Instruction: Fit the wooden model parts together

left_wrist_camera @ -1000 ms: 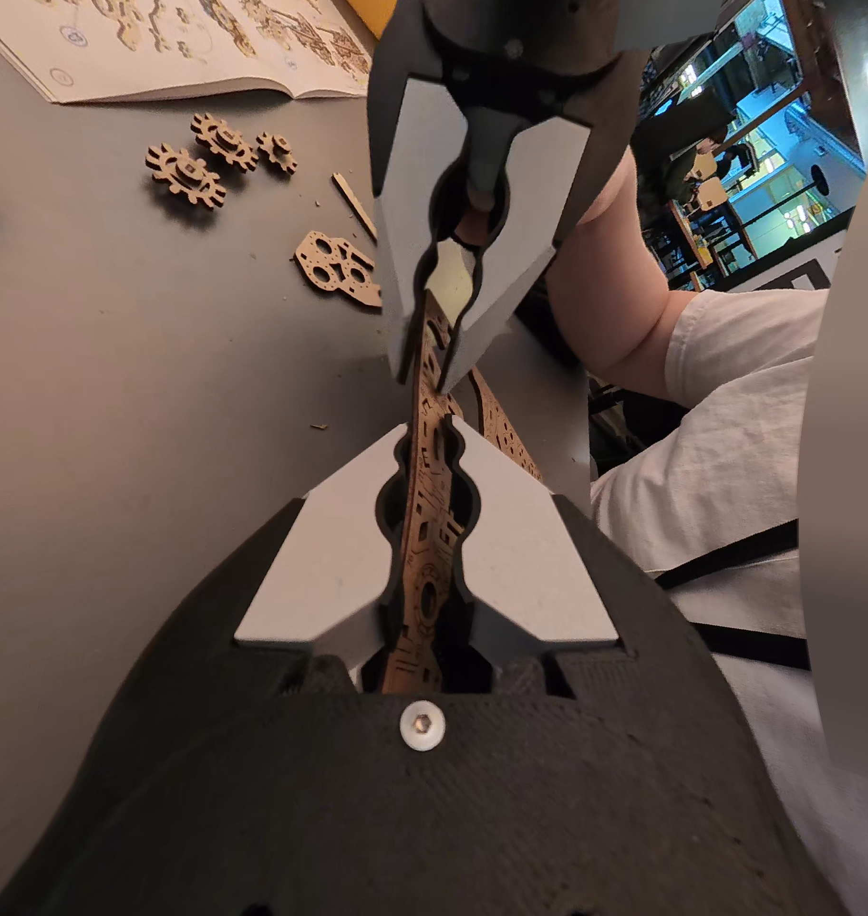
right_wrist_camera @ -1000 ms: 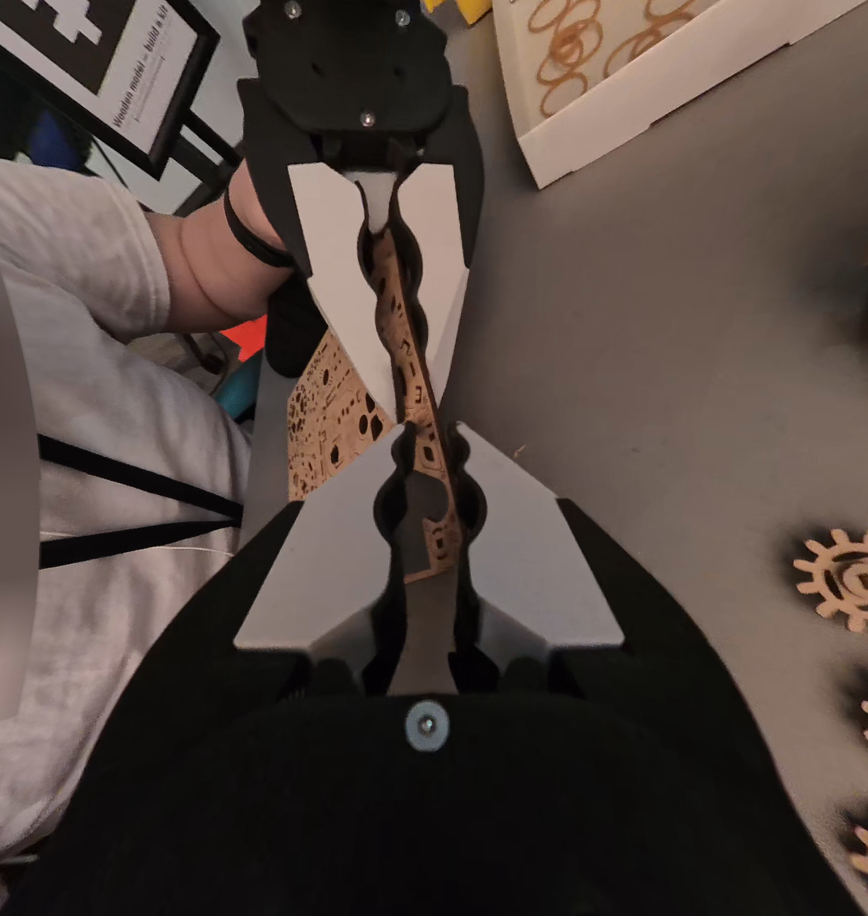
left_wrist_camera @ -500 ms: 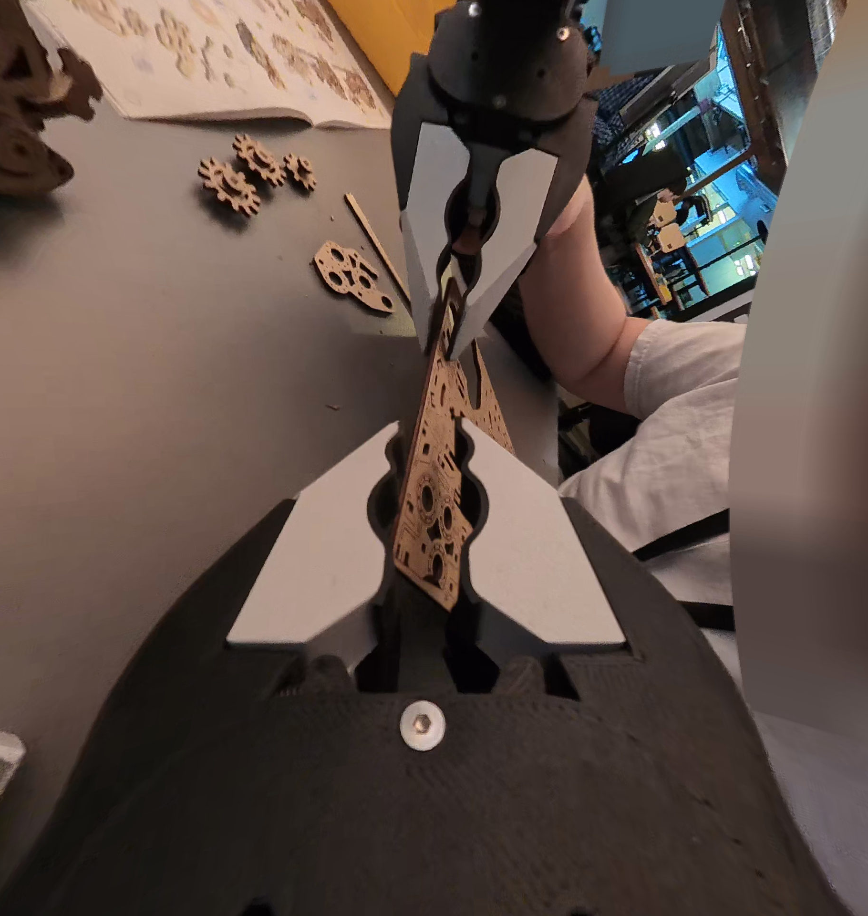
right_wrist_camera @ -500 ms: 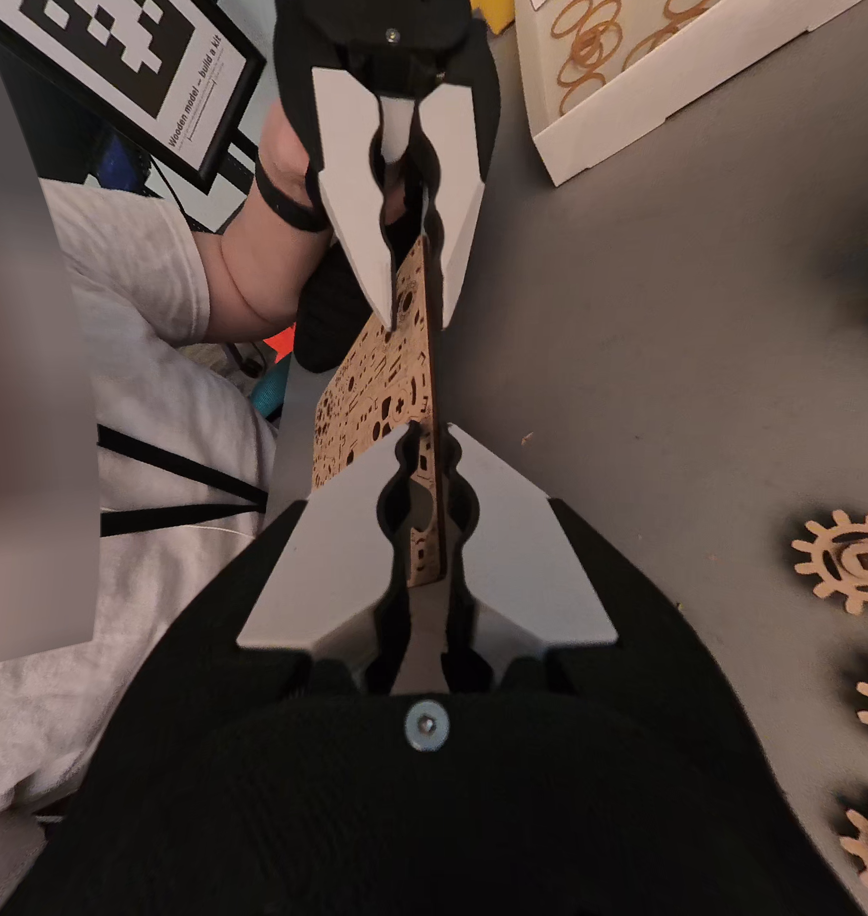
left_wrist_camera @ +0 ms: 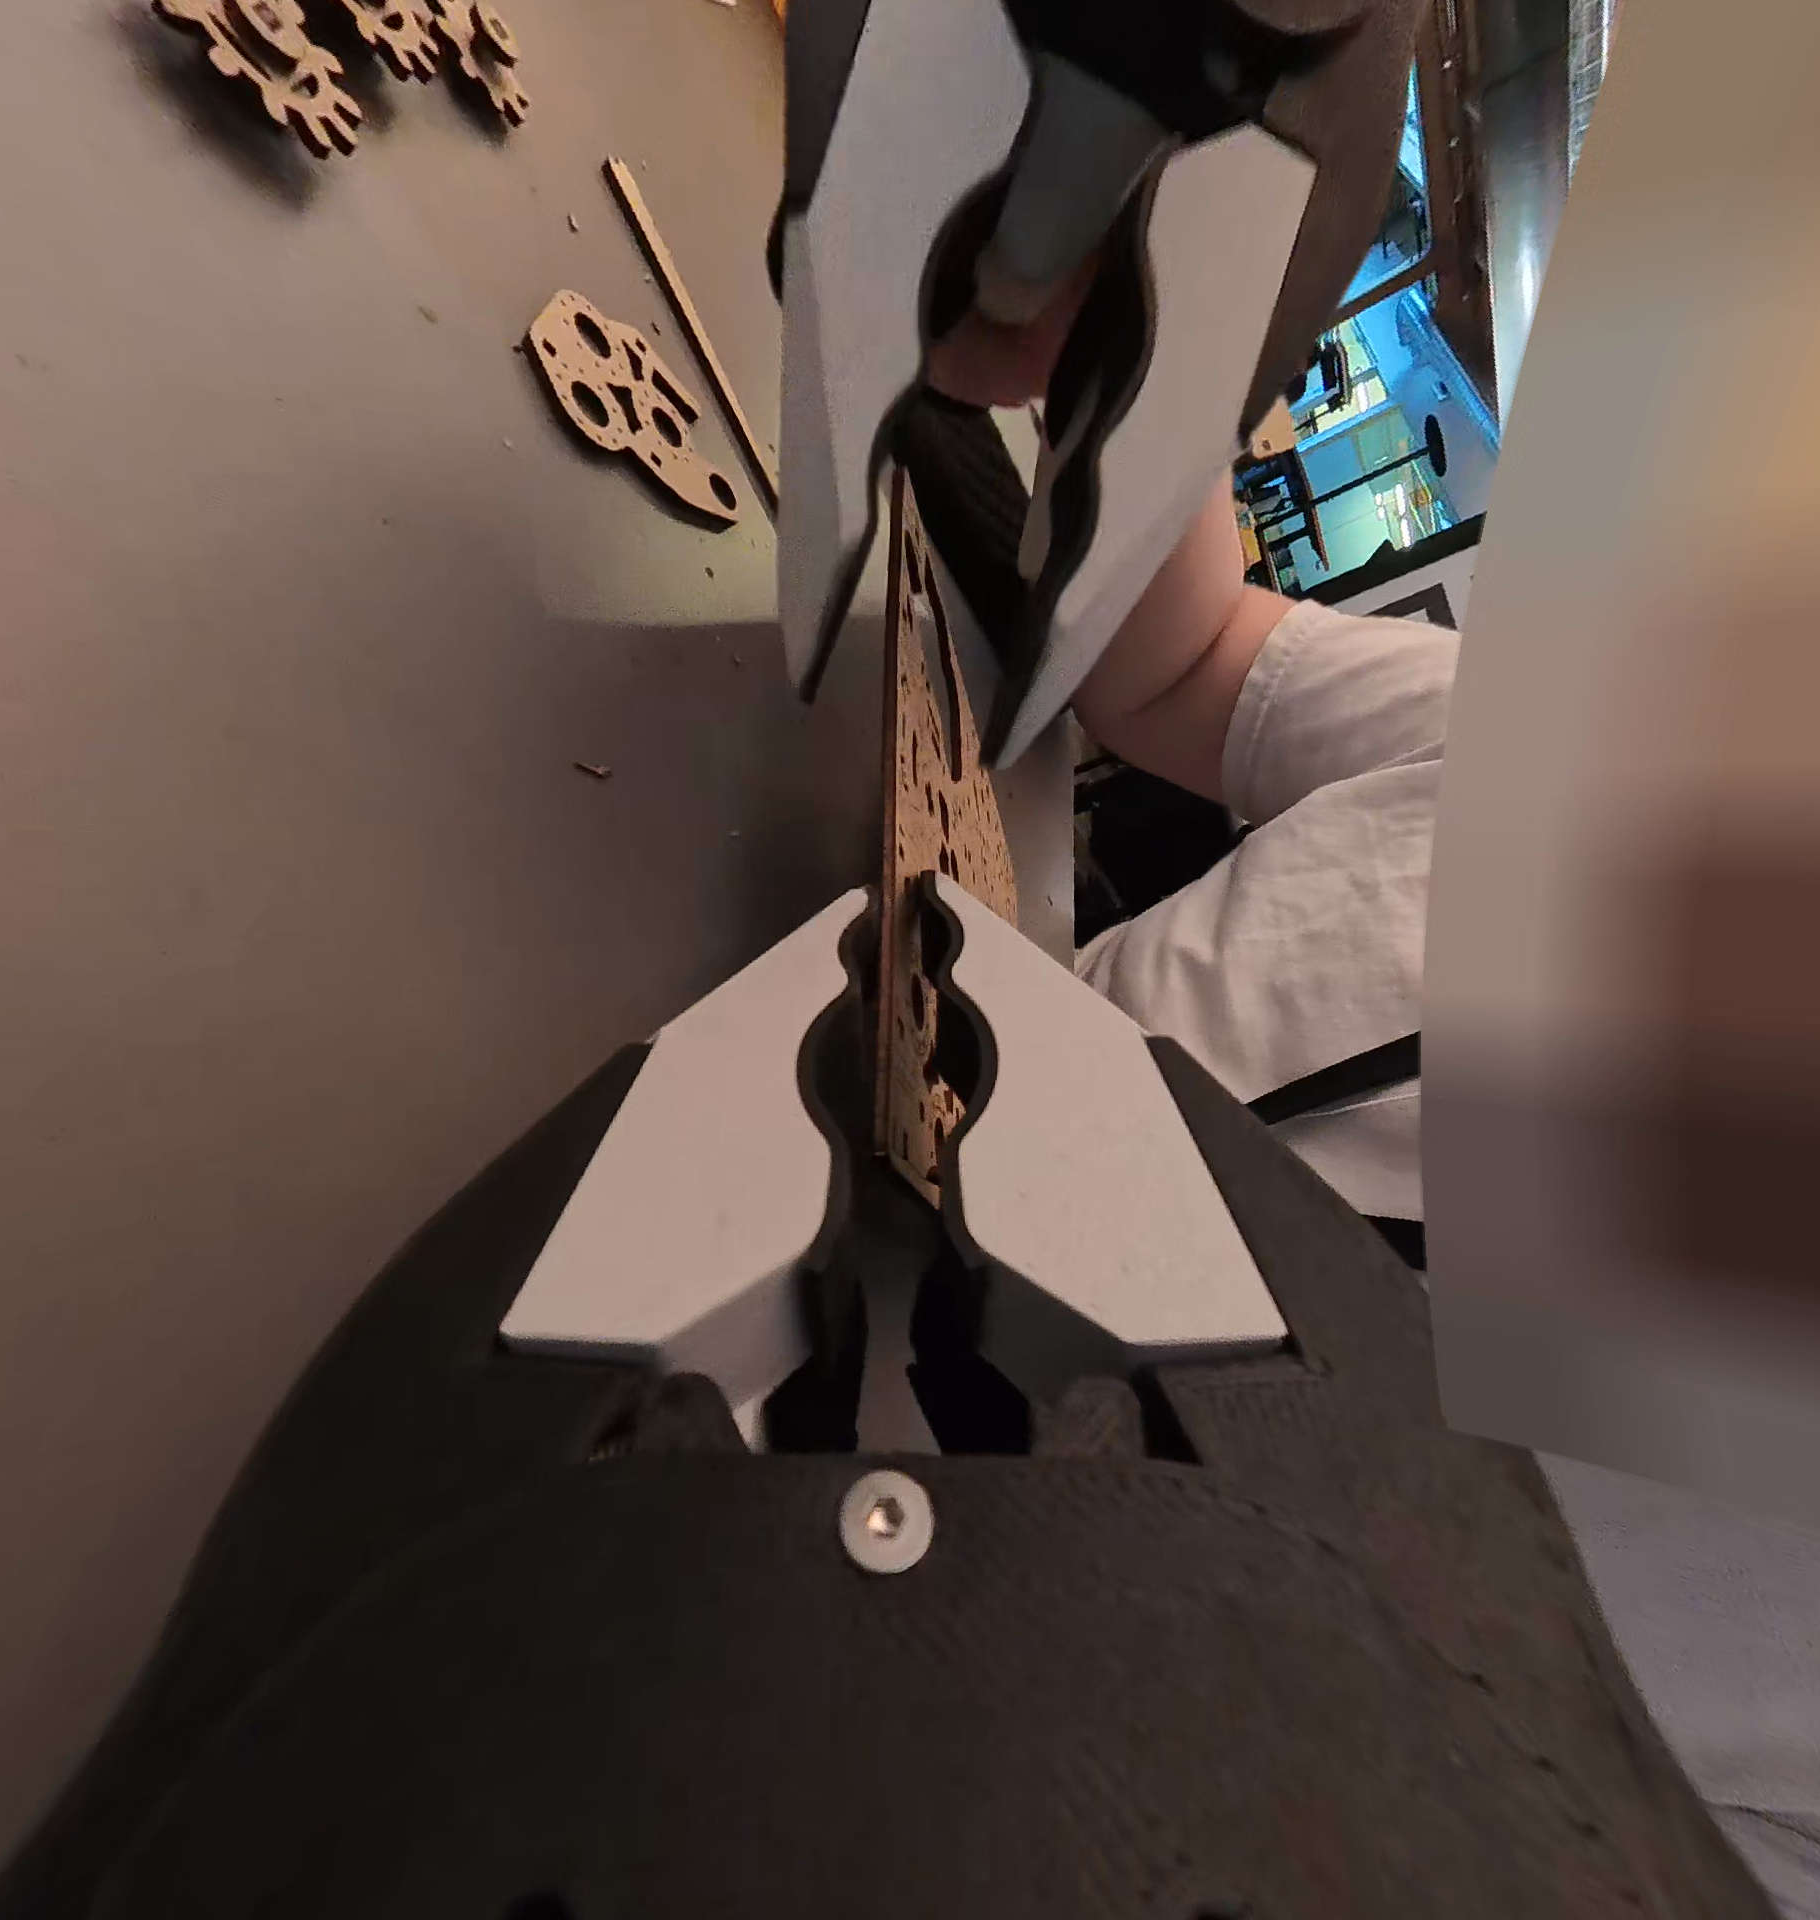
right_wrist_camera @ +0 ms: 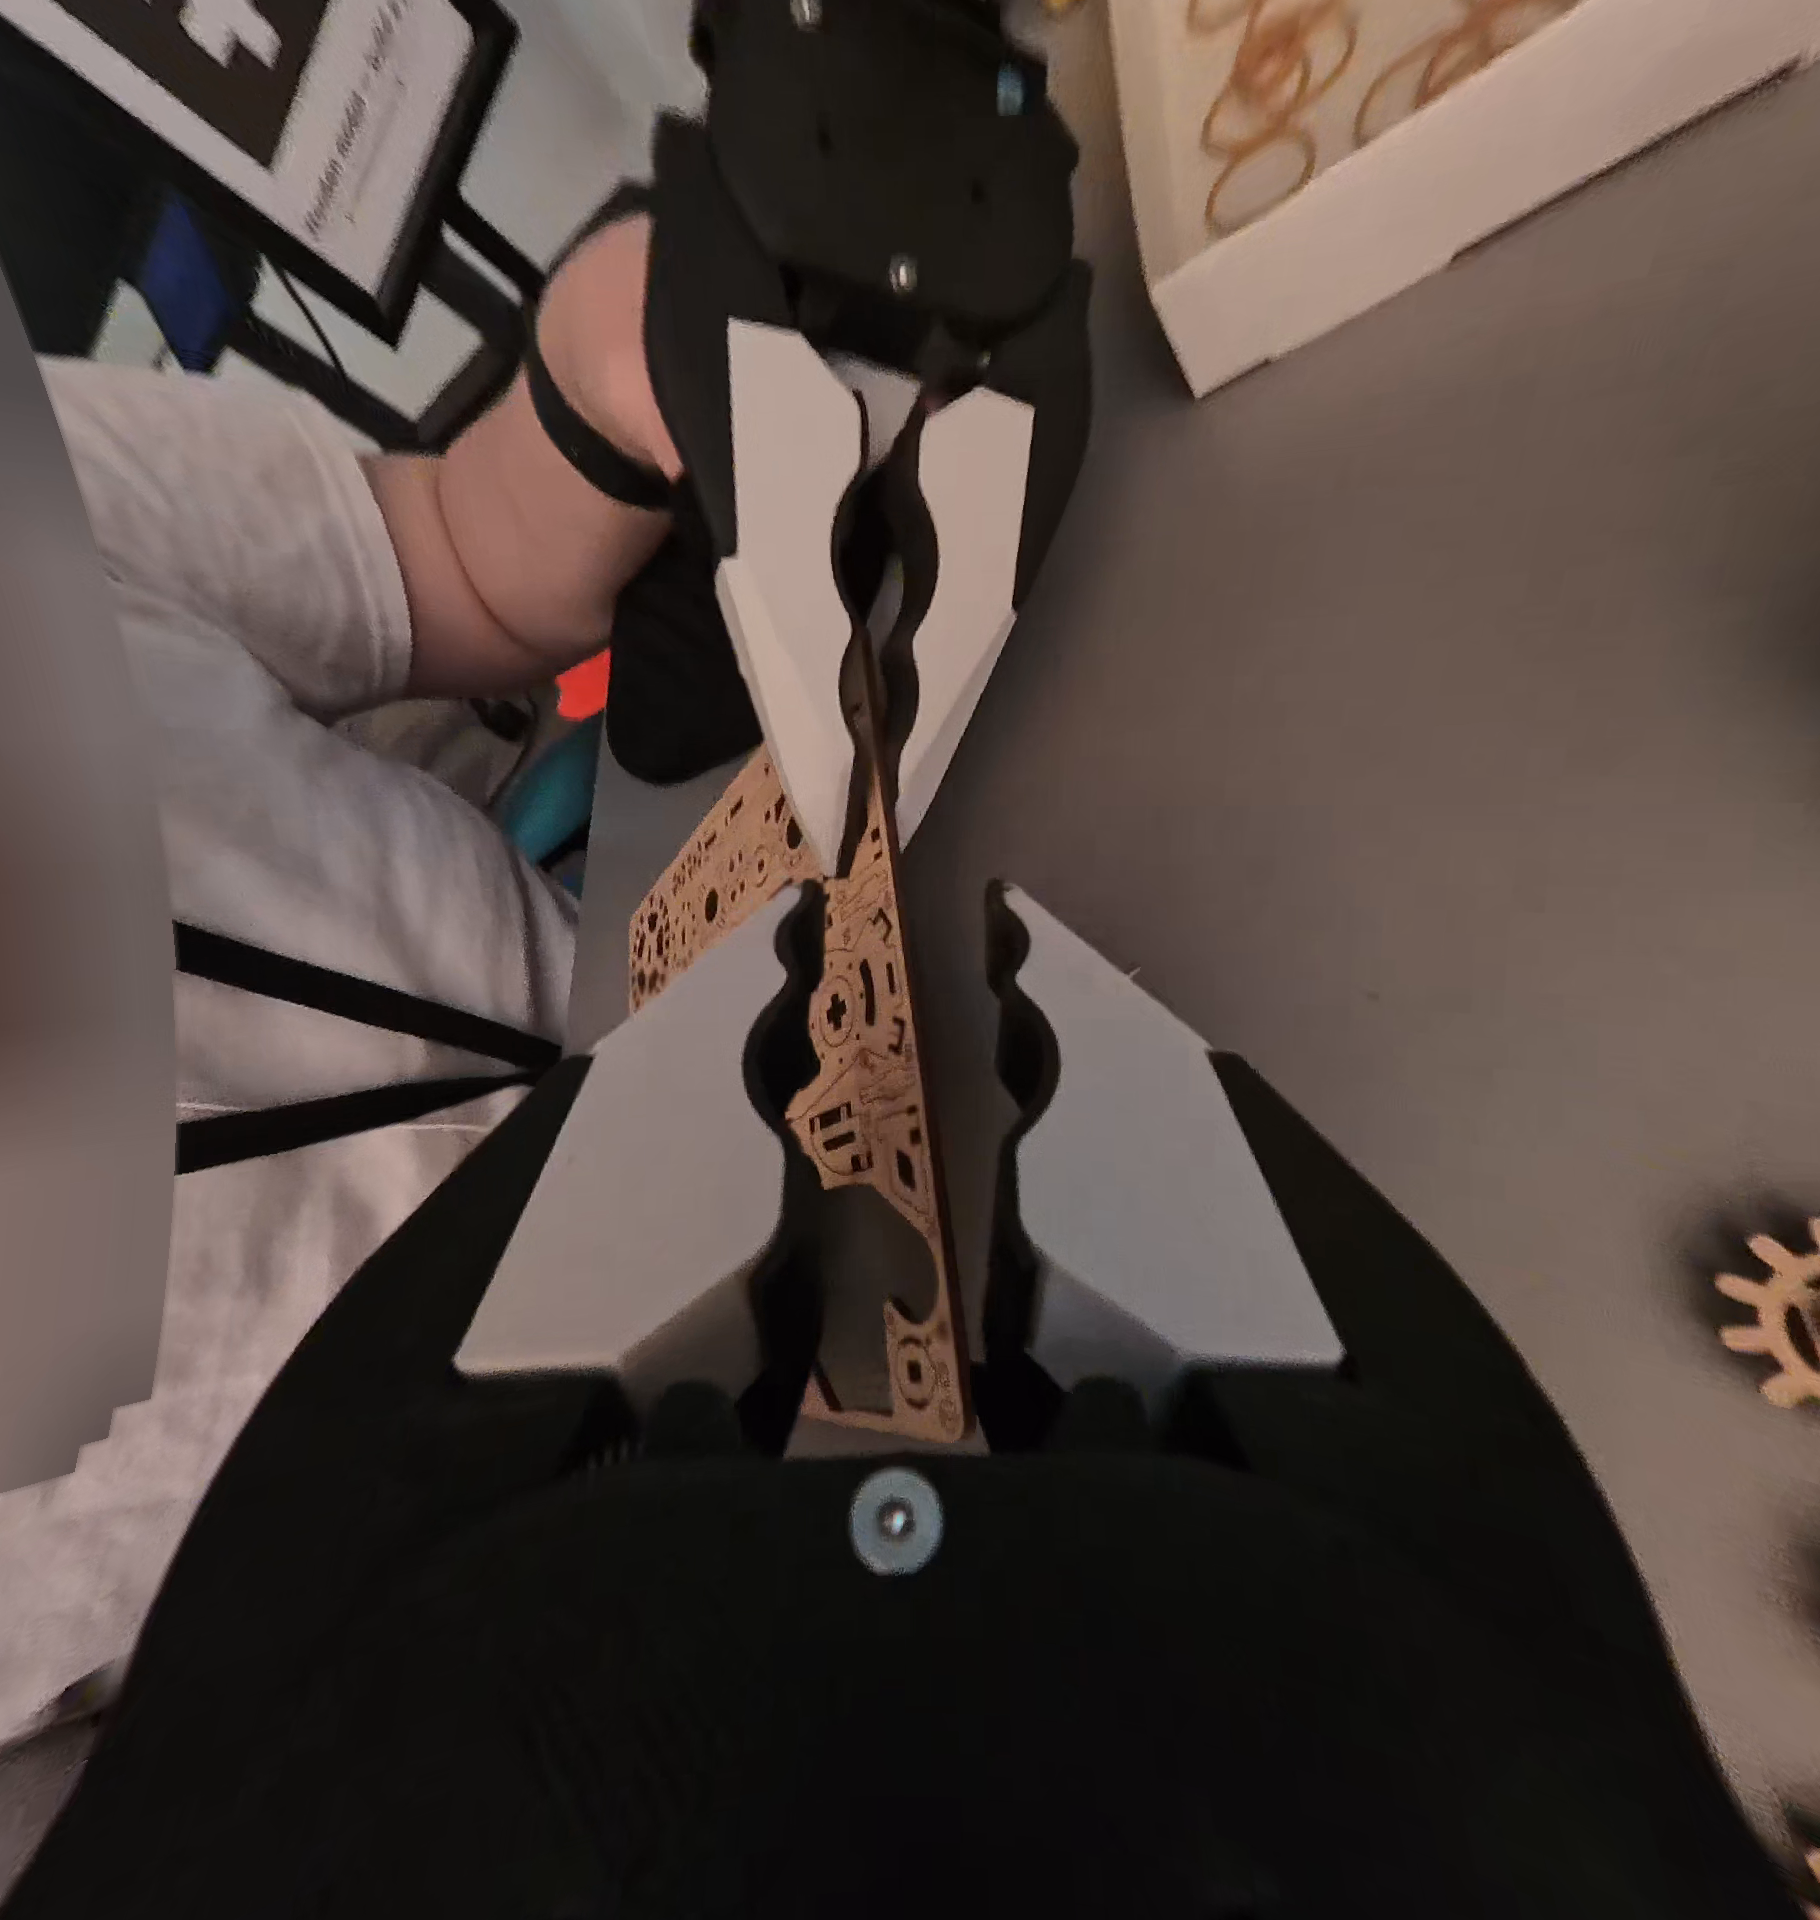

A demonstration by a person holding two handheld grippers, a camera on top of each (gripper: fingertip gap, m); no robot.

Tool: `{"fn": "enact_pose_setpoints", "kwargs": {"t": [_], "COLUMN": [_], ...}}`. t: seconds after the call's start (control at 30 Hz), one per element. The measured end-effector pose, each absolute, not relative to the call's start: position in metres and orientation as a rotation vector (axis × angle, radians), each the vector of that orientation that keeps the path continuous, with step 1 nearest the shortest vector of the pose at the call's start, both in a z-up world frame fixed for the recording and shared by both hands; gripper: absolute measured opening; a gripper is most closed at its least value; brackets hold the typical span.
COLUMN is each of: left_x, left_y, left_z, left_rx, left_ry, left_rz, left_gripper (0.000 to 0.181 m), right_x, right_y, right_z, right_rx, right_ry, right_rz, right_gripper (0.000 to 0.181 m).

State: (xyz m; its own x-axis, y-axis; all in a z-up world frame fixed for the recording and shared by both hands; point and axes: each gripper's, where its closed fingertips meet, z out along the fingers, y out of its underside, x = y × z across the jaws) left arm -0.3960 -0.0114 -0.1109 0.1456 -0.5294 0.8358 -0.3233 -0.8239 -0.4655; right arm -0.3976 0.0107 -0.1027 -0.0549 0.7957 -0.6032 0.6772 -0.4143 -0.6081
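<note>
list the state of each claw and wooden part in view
left claw: shut on the sheet
right claw: open, sheet between its fingers, not gripped
sheet: on edge, off the table
gears: flat on the table
plate: flat on the table
stick: flat beside the plate

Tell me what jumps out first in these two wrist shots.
A laser-cut wooden sheet, held edge-on between the two grippers above the grey table. The left gripper is shut on it; the right gripper stands open around the other end. Loose wooden gears lie on the table at the right edge of the right wrist view.
</note>
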Motion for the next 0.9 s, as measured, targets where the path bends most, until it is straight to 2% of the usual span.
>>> {"fn": "enact_pose_setpoints", "kwargs": {"t": [0.07,0.13,0.6,0.9], "left_x": [-0.397,-0.396,-0.397,-0.394], "left_y": [-0.011,-0.011,-0.007,-0.009], "left_z": [-0.111,-0.11,-0.112,-0.106], "left_rx": [-2.239,-2.228,-2.228,-2.181], "left_ry": [0.843,0.854,0.818,0.827], "left_rz": [-1.749,-1.736,-1.744,-1.791], "left_gripper": [0.004,0.004,0.009,0.003], "right_x": [-0.399,-0.402,-0.406,-0.406], "right_y": [0.0,-0.005,-0.001,-0.002], "right_z": [-0.111,-0.113,-0.11,-0.105], "right_rx": [-2.129,-2.147,-2.12,-2.061], "right_ry": [-1.712,-1.72,-1.629,-1.649], "right_rz": [1.453,1.491,1.609,1.579], "right_gripper": [0.025,0.012,0.005,0.005]}}
